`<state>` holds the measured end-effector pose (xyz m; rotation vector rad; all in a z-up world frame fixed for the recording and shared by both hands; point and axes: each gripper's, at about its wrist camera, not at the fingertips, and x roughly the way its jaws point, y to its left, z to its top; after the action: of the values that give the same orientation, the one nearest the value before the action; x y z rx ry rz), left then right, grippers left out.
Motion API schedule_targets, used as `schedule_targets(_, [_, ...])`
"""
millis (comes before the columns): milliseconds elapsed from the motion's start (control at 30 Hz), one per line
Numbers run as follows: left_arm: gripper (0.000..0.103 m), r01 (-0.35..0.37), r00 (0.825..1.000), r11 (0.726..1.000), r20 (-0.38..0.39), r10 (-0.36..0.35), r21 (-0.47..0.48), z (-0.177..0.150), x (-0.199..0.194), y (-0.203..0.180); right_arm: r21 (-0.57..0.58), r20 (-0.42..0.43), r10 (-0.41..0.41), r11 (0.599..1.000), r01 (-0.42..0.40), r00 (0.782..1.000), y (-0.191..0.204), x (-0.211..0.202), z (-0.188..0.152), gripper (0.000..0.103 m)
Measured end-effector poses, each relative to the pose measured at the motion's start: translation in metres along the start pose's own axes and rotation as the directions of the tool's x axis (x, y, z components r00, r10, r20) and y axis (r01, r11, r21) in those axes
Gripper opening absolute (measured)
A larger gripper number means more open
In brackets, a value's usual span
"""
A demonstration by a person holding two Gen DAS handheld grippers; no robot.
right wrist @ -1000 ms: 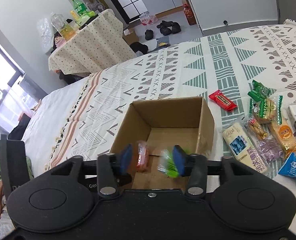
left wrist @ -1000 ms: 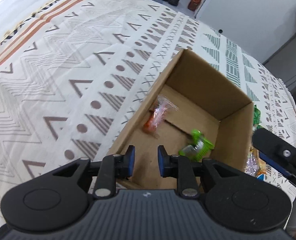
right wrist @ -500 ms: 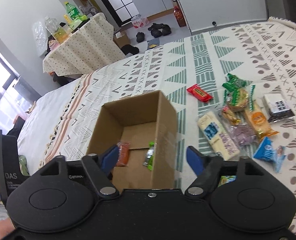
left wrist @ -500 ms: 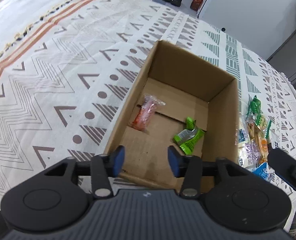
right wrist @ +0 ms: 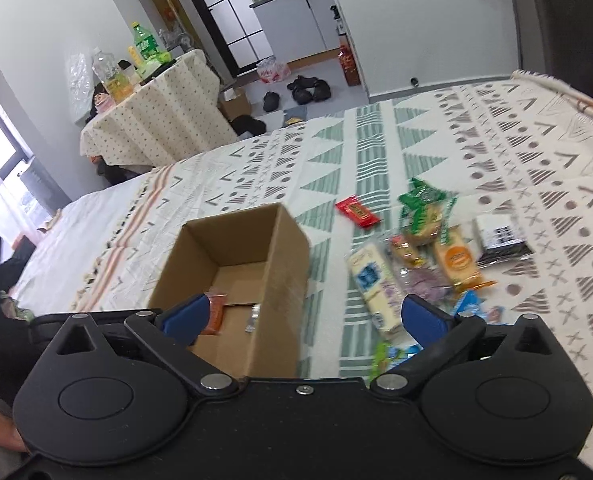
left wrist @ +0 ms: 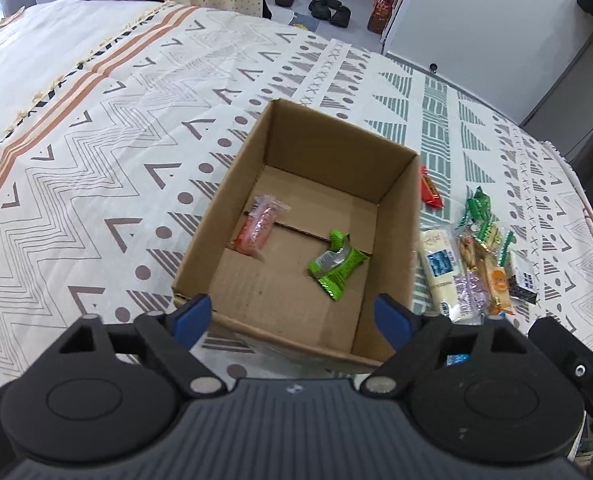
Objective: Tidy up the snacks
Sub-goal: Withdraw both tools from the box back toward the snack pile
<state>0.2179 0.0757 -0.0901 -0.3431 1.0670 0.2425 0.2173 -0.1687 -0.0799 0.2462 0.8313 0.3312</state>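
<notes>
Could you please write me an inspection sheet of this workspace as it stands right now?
Surface: patterned bedspread, no spills seen.
Job's things: cardboard box holds an orange snack and a green snack, lying apart. Snack pile and red bar lie on the bedspread beside the box.
Clutter: nothing seen.
Grippers: left gripper and right gripper have just been opening; both open, nothing between them.
Cables: nothing seen.
Surroundings: draped table with bottles, shoes on the floor.
</notes>
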Motion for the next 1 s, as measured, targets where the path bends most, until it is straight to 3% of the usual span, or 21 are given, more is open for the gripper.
schedule_targets(100, [0.103, 0.003, 1.000, 1.000, 0.029, -0.003, 0.016, -0.005, -0.007, -0.007, -0.003, 0.016, -0.012, 1.000, 0.012, 1.000, -0.009, -0.006, -0.001, 0.103])
schedule_targets(367, [0.103, 0.092, 0.992, 0.996, 0.084, -0.091, -0.005, -0.015, -0.019, -0.020, -0.021, 0.051, -0.071, 0.997, 0.072, 0.996, -0.032, -0.021, -0.006, 0.103])
schedule_targets(1000, [0.103, 0.100, 0.985, 0.992, 0.131, -0.109, 0.074, -0.042, -0.032, -0.072, 0.029, 0.070, -0.073, 0.997, 0.071, 0.995, -0.088, -0.050, -0.006, 0.103])
